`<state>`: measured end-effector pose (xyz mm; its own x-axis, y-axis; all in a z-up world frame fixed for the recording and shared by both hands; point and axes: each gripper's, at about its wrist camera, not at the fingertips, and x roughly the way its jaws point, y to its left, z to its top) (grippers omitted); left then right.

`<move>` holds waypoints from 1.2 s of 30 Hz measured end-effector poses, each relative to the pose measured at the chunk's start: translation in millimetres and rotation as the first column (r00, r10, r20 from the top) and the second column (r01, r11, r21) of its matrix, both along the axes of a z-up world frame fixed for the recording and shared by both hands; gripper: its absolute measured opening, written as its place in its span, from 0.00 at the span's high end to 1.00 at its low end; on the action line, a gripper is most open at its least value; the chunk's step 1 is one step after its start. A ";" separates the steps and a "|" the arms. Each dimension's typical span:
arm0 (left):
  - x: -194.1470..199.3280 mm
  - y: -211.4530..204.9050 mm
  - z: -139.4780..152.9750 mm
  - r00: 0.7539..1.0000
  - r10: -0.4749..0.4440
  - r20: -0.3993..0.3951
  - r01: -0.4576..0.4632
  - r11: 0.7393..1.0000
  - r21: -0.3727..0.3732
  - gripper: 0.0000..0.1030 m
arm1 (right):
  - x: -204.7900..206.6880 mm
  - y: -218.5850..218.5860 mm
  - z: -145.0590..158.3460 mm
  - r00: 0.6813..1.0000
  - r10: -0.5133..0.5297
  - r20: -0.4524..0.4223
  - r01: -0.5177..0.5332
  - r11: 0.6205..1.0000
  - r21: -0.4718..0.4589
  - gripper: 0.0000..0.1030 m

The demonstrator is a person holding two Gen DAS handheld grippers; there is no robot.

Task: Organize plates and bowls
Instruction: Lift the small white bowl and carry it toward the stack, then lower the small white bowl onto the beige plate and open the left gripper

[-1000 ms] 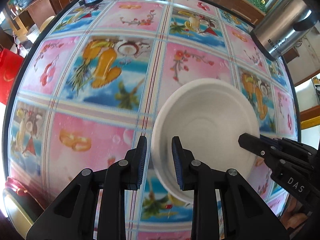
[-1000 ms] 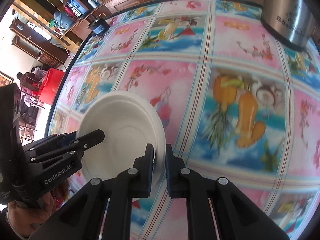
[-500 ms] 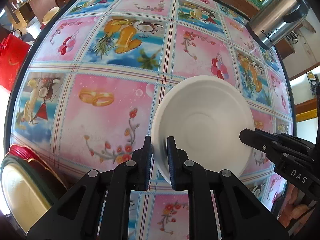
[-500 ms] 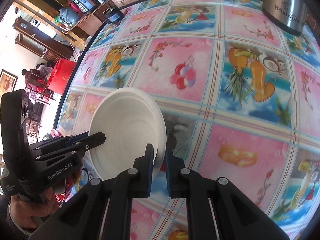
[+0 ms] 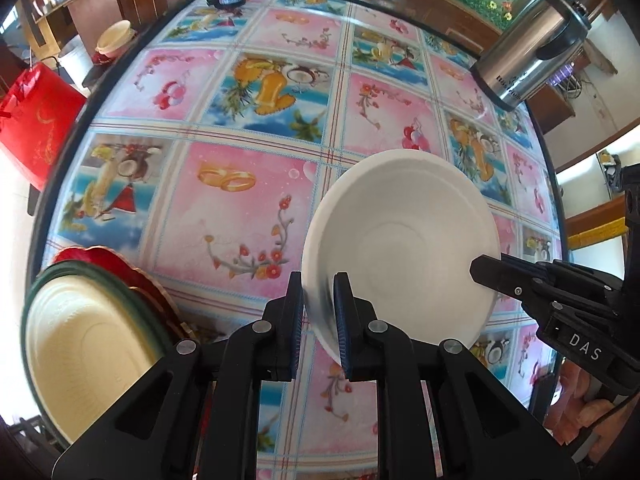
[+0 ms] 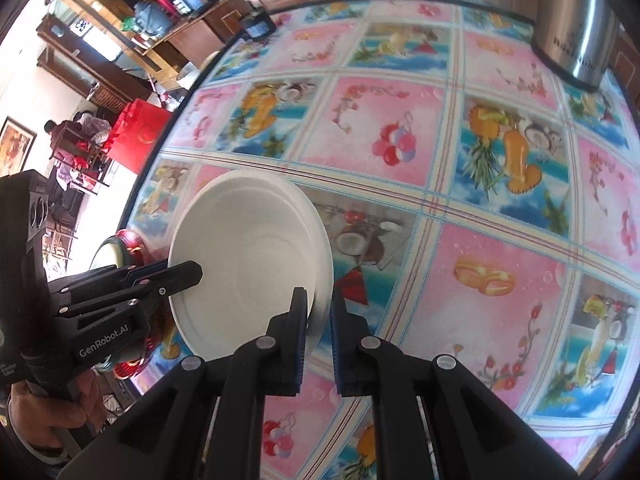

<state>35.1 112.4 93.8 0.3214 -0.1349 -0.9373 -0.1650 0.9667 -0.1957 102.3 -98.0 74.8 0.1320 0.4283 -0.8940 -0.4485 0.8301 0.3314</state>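
So I've got the white bowl (image 5: 404, 240) up off the counter (image 5: 240, 208), tilted, pinched from both sides: left gripper (image 5: 318, 320) jaws clamped on its near-left rim, right gripper (image 6: 320, 324) jaws clamped on the opposite rim. Off to my left sits a stack of plates (image 5: 80, 340), cream on top of green and red. Steel kettle (image 5: 528, 56) at the far right.

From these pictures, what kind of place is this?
Probably a home dining room: a round table under a fruit-print cloth, a steel kettle on it, stacked plates at its edge, and wooden cabinets behind.
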 end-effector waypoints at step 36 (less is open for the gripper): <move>-140.0 151.7 31.4 0.957 0.289 0.022 -0.290 0.956 0.056 0.86 | -90.7 181.5 29.4 0.930 0.365 0.040 -0.366 0.931 0.000 0.88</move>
<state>-104.9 264.2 125.2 0.3513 0.0198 -0.9361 -0.4370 0.8877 -0.1452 11.6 83.6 104.1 -0.0005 0.4600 -0.8879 -0.7329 0.6039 0.3133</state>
